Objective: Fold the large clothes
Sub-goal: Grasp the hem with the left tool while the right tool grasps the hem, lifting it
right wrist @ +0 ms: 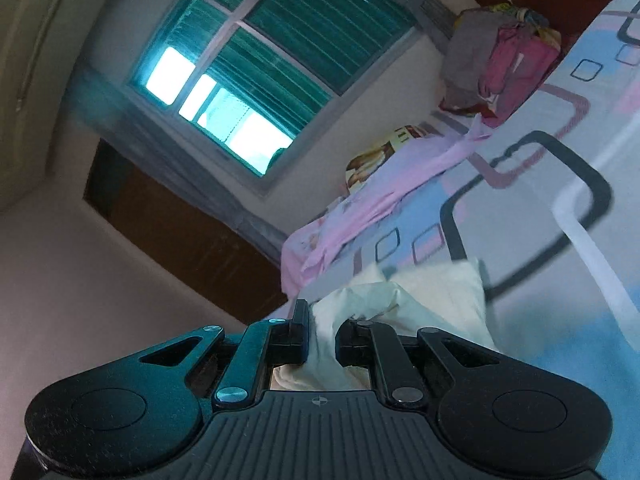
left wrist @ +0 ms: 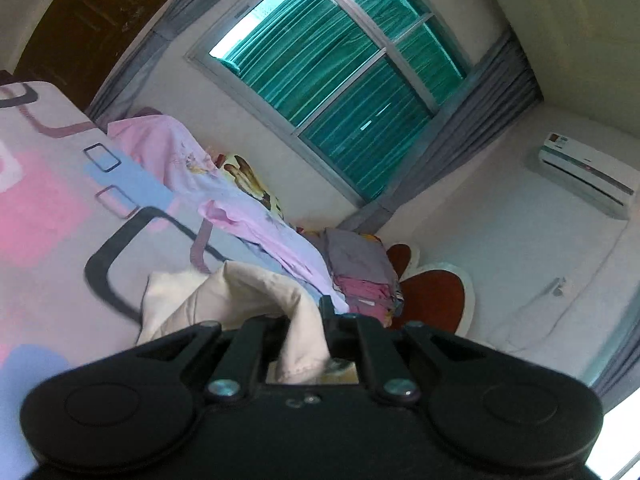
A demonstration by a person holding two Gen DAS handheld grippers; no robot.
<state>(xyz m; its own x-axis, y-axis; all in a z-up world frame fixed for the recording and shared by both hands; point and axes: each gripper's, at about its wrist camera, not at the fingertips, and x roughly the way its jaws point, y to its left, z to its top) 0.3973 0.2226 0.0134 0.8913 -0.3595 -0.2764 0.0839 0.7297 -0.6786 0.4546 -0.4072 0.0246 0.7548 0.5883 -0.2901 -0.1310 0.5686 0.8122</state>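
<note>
Left gripper (left wrist: 306, 320) fingers clamped on cream garment (left wrist: 224, 296), right gripper (right wrist: 322, 330) fingers likewise, above bed (left wrist: 52, 208)

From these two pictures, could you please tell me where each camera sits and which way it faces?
Left wrist: on the left gripper, shut on cream cloth, facing across the patterned bed toward the window.
Right wrist: on the right gripper, shut on the same cloth, facing likewise.
Shared: cloth, bed, window, pink garment, folded pile.

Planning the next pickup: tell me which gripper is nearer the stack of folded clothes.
Cannot tell: left gripper and right gripper both grip the cream garment, each well short of the stack.
</note>
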